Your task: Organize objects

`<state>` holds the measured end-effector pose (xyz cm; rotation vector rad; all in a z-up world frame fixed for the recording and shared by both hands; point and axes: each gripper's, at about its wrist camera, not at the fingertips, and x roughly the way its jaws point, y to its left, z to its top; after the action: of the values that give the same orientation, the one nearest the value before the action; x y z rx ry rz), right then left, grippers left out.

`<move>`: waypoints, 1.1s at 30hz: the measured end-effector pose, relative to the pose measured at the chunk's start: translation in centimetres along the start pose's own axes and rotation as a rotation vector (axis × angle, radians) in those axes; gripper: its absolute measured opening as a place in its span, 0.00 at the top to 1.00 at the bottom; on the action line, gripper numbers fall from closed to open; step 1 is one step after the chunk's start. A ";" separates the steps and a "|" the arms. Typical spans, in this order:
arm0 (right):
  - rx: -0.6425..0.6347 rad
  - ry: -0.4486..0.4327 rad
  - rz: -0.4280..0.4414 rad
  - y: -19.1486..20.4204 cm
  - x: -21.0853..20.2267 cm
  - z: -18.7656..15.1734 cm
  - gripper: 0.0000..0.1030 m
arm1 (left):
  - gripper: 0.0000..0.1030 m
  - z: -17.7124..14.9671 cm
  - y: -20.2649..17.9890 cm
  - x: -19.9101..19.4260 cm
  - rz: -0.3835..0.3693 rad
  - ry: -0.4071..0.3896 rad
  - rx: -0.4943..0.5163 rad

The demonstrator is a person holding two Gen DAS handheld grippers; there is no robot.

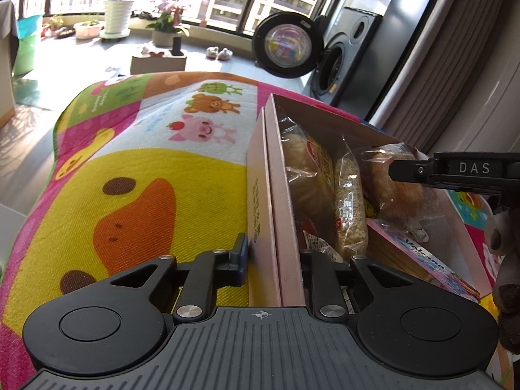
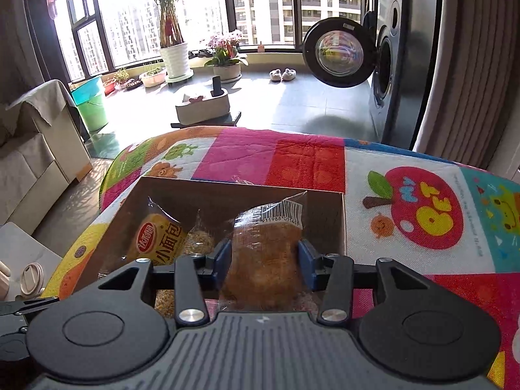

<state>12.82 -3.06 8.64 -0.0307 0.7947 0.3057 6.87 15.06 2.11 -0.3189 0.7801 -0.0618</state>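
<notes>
A pink cardboard box (image 1: pixel 279 178) lies open on the colourful play mat (image 1: pixel 136 175). My left gripper (image 1: pixel 273 253) is shut on the box's left wall, one blue pad outside and the other finger inside. Inside the box are a yellow-labelled bread pack (image 1: pixel 305 169), a clear pack of grain bar (image 1: pixel 349 201) and a flat pink packet (image 1: pixel 419 260). In the right wrist view the box (image 2: pixel 325 221) sits below my right gripper (image 2: pixel 265 255), which is shut on a clear-wrapped brown bread (image 2: pixel 260 279) over the box's right side. The yellow pack (image 2: pixel 159 243) lies to its left.
A washing machine (image 2: pixel 386 74) with its round door (image 2: pixel 338 52) swung open stands at the back right, next to a curtain (image 2: pixel 461 65). Potted plants (image 2: pixel 175 52), a green bucket (image 2: pixel 92 104) and a tissue box (image 2: pixel 201 107) are on the floor beyond the mat. A sofa (image 2: pixel 35 149) is at the left.
</notes>
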 end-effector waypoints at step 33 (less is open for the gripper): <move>-0.093 0.032 0.074 1.8 -5.1 -5.0 0.79 | 0.80 0.0 0.0 0.0 0.005 0.011 0.008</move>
<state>5.48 -3.34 8.89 -0.0934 0.8144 0.4130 6.81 15.04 2.12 -0.3094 0.7915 -0.0615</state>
